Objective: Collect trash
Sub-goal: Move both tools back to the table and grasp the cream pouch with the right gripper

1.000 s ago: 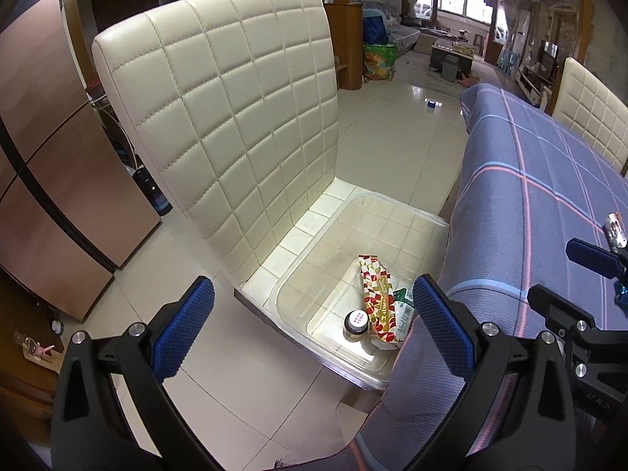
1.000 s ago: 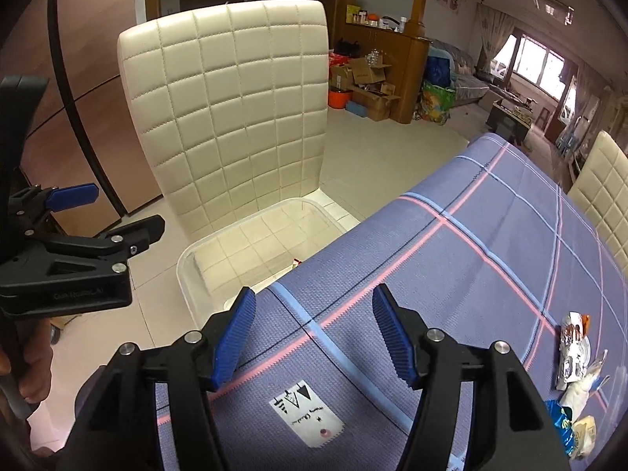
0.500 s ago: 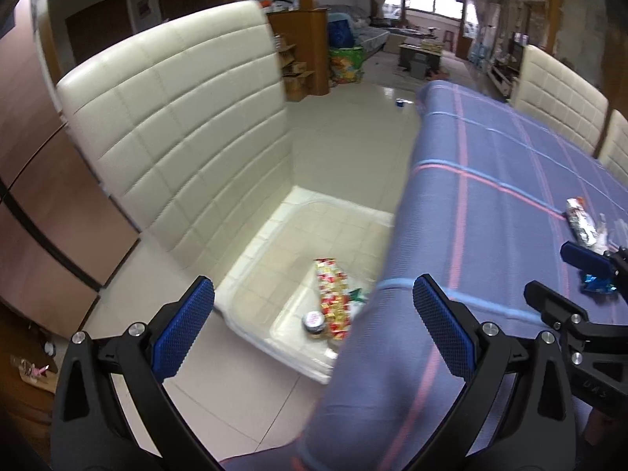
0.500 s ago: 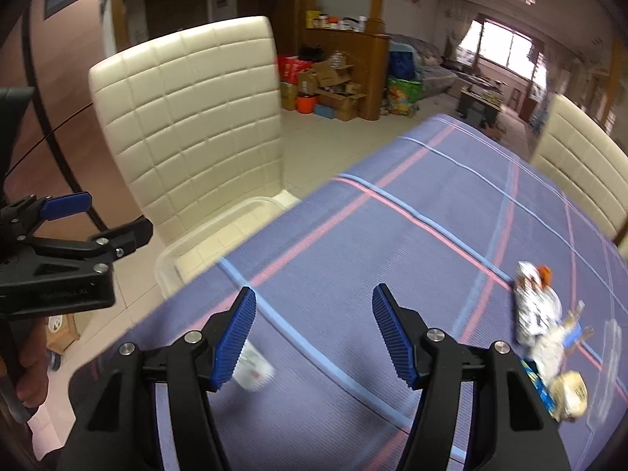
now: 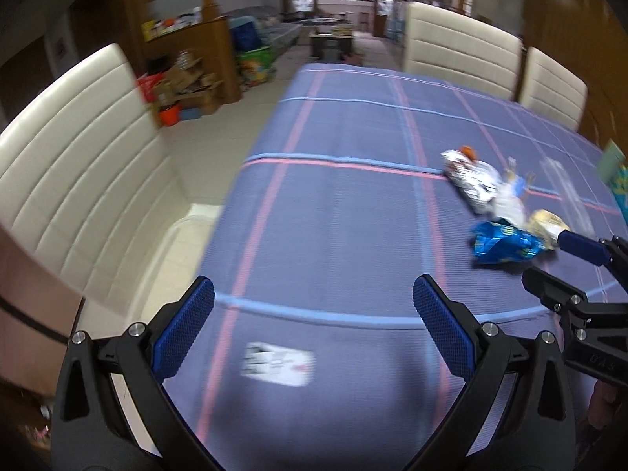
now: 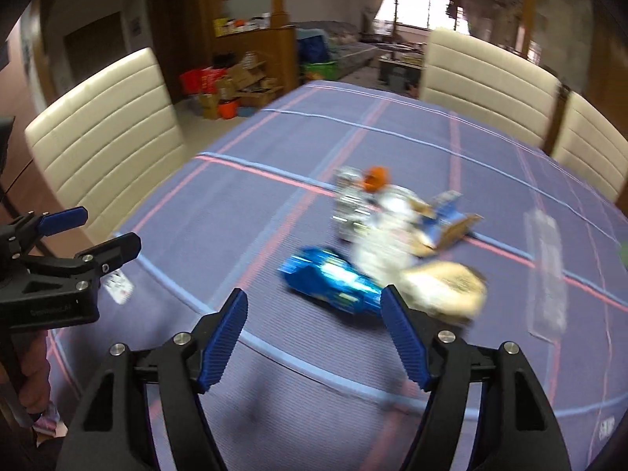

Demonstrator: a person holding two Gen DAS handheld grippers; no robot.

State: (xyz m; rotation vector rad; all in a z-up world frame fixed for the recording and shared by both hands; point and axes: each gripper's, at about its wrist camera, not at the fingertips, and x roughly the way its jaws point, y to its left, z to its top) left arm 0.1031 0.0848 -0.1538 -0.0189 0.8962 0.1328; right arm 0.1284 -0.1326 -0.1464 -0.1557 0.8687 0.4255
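Blue crinkled foil wrapper (image 6: 333, 284) lies nearest the table's near edge; advance the empty, wide-open right gripper (image 6: 314, 337) to straddle it. Left gripper (image 5: 314, 333) is open, empty.

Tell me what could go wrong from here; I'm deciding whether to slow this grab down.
1. The blue wrapper lies against other crumpled trash, so the open right gripper might snag two pieces or push the pile along the tablecloth.
2. Both views are motion-blurred; closing at this speed could miss.
3. The open left gripper hovers close by; the two could bump.
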